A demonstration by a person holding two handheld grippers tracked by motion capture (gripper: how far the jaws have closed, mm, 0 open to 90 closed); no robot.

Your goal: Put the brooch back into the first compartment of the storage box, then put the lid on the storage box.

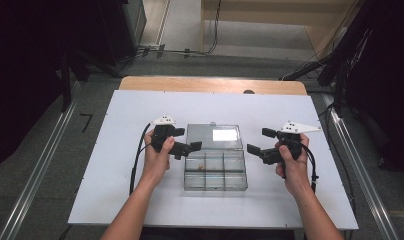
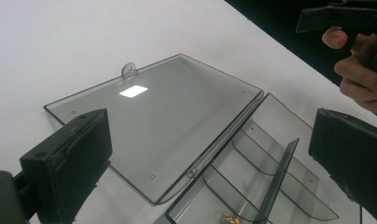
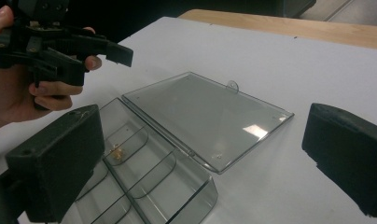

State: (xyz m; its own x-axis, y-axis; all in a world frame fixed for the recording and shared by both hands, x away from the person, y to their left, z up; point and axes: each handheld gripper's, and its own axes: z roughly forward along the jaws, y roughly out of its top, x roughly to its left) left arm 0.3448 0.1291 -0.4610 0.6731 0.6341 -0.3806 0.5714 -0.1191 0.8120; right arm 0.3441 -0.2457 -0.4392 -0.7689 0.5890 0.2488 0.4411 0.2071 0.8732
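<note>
Box (image 1: 215, 170): clear, divided into compartments; it sits on the white surface (image 1: 115, 190) between the two claws.
Lid (image 1: 213, 136): swung fully back, lying flat on the surface beyond the tray, hinged to it.
Left claw (image 1: 189, 149): jaws spread, gripping nothing, tips just beside the box's left edge near the hinge.
Right claw (image 1: 256, 145): jaws spread, empty, a little off the box's right side.
Contents: one small golden piece (image 3: 115, 152) in a compartment on the left claw's side.
Progress: opening looks finished; handling the piece, or closing up, seems left.
</note>
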